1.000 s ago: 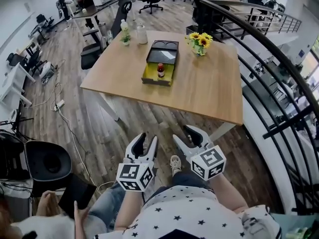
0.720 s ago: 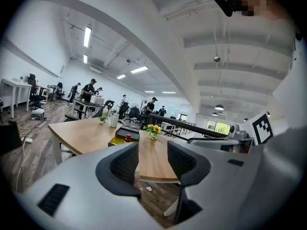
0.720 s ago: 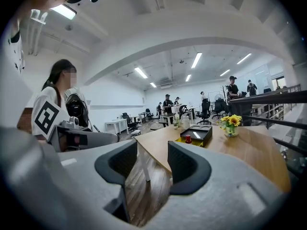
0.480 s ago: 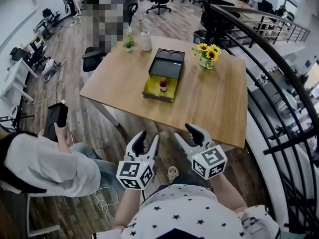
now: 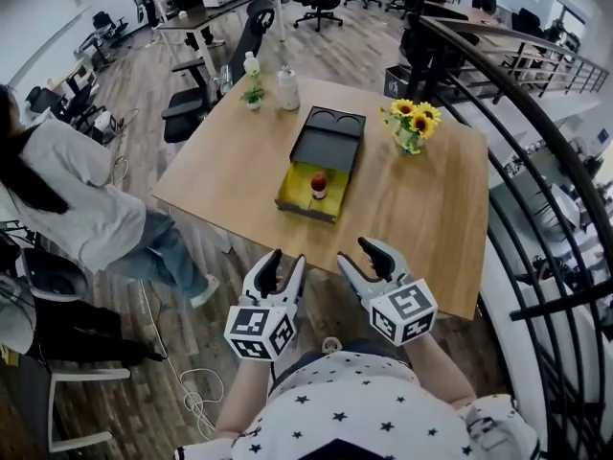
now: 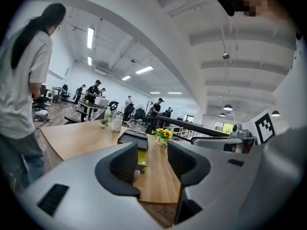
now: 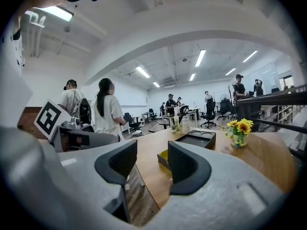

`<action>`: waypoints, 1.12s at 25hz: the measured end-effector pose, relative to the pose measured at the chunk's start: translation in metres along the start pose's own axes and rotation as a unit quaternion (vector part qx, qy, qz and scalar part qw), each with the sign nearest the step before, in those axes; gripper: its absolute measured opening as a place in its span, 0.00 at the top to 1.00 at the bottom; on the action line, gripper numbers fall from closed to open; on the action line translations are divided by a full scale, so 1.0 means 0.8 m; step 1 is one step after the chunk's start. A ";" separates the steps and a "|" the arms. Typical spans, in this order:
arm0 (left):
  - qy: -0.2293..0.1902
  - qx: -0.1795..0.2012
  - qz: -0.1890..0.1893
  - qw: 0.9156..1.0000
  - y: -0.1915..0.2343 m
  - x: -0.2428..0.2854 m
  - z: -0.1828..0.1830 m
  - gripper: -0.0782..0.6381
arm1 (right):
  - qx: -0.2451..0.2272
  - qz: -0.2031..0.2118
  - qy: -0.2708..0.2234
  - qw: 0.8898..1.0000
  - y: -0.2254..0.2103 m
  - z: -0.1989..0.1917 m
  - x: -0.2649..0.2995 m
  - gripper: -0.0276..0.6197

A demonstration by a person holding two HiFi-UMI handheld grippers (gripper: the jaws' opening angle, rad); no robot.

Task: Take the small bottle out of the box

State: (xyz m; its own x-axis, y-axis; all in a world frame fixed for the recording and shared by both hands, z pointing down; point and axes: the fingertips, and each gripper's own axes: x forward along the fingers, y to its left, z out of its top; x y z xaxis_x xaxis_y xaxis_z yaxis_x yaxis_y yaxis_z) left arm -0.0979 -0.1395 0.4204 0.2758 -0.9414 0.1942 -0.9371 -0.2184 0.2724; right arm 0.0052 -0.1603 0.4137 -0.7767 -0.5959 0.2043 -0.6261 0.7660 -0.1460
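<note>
A small bottle with a red cap (image 5: 318, 184) stands in the yellow tray of an open box (image 5: 297, 197) on the wooden table (image 5: 230, 175). The box's black lid (image 5: 330, 140) lies flat beyond the tray. My left gripper (image 5: 285, 262) and right gripper (image 5: 356, 254) hang side by side short of the table's near edge, both open with nothing between their fingers. The left gripper view looks between the jaws of the left gripper (image 6: 151, 159) at the box (image 6: 142, 155). In the right gripper view the right gripper (image 7: 152, 162) faces the box (image 7: 163, 156) and lid (image 7: 196, 138).
A vase of sunflowers (image 5: 412, 125) stands right of the box. Two white bottles (image 5: 287, 89) and a small plant (image 5: 252, 95) sit at the table's far edge. A person in a white shirt (image 5: 77, 209) stands at the left. A black railing (image 5: 536, 190) runs along the right.
Both grippers have come closer to the table, which now sits nearer in view. A person in a white shirt has stood up and moved along the left side.
</note>
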 end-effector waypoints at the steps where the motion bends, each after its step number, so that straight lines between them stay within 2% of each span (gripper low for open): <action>1: 0.000 0.000 0.002 1.000 0.003 0.008 0.000 0.65 | -0.001 0.001 0.001 1.000 -0.006 0.001 0.005 0.68; 8: 0.003 -0.002 0.015 1.000 0.022 0.051 0.010 0.65 | 0.009 0.004 0.008 1.000 -0.031 0.005 0.025 0.68; 17: 0.015 -0.011 0.010 1.000 0.053 0.125 -0.001 0.65 | 0.019 -0.007 0.014 1.000 -0.066 -0.003 0.060 0.68; 28: 0.061 0.025 -0.007 0.998 0.093 0.223 -0.022 0.64 | 0.045 -0.032 0.029 0.998 -0.124 -0.009 0.127 0.68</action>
State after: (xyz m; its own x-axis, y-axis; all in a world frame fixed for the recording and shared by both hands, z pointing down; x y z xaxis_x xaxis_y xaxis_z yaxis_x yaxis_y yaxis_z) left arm -0.1145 -0.3194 0.4922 0.3091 -0.9008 0.3049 -0.9420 -0.2460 0.2282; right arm -0.0110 -0.2953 0.4557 -0.7307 -0.6262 0.2719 -0.6805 0.7003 -0.2157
